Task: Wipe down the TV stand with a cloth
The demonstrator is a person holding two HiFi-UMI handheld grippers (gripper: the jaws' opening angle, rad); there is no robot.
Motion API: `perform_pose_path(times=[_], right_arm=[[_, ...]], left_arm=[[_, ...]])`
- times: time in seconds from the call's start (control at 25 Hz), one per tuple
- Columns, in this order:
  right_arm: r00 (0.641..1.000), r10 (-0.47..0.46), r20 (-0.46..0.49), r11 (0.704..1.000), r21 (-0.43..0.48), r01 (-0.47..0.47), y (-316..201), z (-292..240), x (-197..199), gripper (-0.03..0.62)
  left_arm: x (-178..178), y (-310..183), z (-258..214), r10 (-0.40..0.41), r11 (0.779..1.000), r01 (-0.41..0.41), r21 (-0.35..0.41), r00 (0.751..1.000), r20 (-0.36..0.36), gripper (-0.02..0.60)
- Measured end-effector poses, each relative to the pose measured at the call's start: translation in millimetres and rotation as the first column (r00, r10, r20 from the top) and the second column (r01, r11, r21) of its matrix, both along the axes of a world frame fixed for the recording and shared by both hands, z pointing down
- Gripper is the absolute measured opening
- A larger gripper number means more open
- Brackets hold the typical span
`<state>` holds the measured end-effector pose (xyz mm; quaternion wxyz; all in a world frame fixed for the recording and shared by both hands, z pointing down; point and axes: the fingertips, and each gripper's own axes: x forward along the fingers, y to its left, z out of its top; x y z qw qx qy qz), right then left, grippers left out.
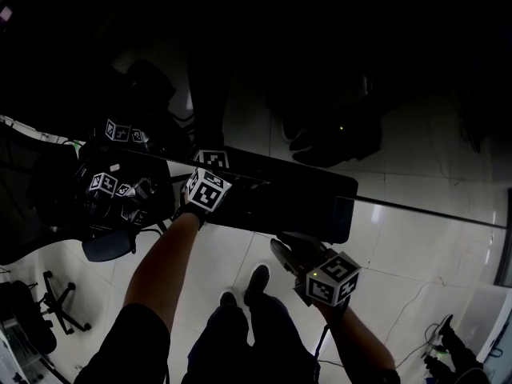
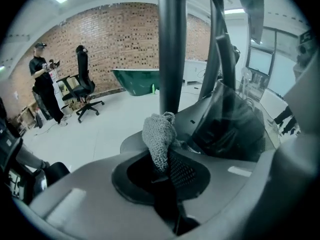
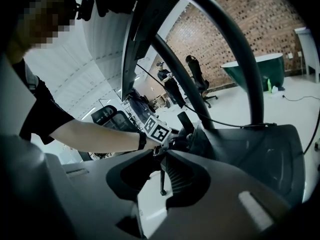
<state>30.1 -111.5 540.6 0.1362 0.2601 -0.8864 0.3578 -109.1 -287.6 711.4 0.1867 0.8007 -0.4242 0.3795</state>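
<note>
My left gripper (image 2: 161, 159) is shut on a grey knitted cloth (image 2: 159, 134), which bunches up out of its jaws. The cloth sits just in front of the TV stand's dark upright pole (image 2: 172, 49), low over the stand's grey base (image 2: 131, 143). In the head view the stand's base (image 1: 296, 190) is a dark flat shape on the pale floor, with the left gripper's marker cube (image 1: 210, 190) at its near left edge. My right gripper (image 3: 161, 153) has its jaws together with nothing between them. It hangs near the base's front right (image 1: 282, 246).
A crumpled black bag (image 2: 235, 124) lies on the stand to the right of the pole. Another rig with marker cubes (image 1: 112, 184) stands on the left. Further off are a standing person (image 2: 42, 89), an office chair (image 2: 82, 91), a green tub (image 2: 137, 81) and a brick wall.
</note>
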Motion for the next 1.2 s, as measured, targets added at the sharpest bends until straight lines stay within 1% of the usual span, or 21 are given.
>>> perform_pose_path(times=[0.16, 0.32, 0.6, 0.72, 0.8, 0.88, 1.0, 1.08, 1.2], right_arm=[[1.000, 0.004, 0.006, 1.000, -0.030, -0.003, 16.0, 4.4, -1.4, 0.083], [1.000, -0.007, 0.002, 0.999, -0.043, 0.007, 34.3, 9.5, -8.2, 0.081], [1.000, 0.022, 0.021, 0.997, -0.072, -0.020, 72.3, 7.9, -13.8, 0.081], [0.999, 0.032, 0.020, 0.997, -0.070, -0.031, 85.6, 3.8, -13.3, 0.081], [0.999, 0.050, 0.016, 0.997, -0.055, -0.049, 89.5, -2.5, -10.6, 0.081], [0.997, 0.074, 0.020, 0.997, -0.024, -0.074, 90.1, -14.0, -6.2, 0.081], [0.993, 0.115, 0.035, 0.992, 0.038, -0.117, 93.2, -44.6, 4.3, 0.081], [0.989, 0.139, 0.050, 0.986, 0.089, -0.143, 98.1, -77.3, 8.7, 0.081], [0.986, 0.158, 0.059, 0.969, 0.184, -0.167, 116.6, -134.3, 12.8, 0.081]], left_arm=[[1.5, 33.5, 5.5, -0.008, 1.000, 0.008, -0.012, 1.000, -0.002, 0.054], [1.7, 66.3, 8.3, -0.015, 1.000, 0.015, -0.008, 1.000, -0.004, 0.052], [0.3, 127.7, 14.1, -0.016, 1.000, 0.016, -0.016, 1.000, -0.010, 0.051], [-0.1, 147.7, 16.6, 0.003, 0.999, -0.003, -0.039, 1.000, -0.006, 0.051], [1.1, 155.6, 9.2, 0.019, 0.999, -0.020, -0.037, 1.000, -0.025, 0.052], [2.8, 160.0, -12.8, 0.018, 1.000, -0.019, -0.002, 0.997, -0.074, 0.052], [12.9, 177.0, -64.8, 0.031, 0.998, -0.022, 0.057, 0.985, -0.167, 0.054], [20.0, 195.7, -112.1, 0.072, 0.992, -0.048, 0.113, 0.975, -0.212, 0.055], [26.7, 235.5, -190.2, 0.151, 0.973, -0.100, 0.208, 0.957, -0.248, 0.055]])
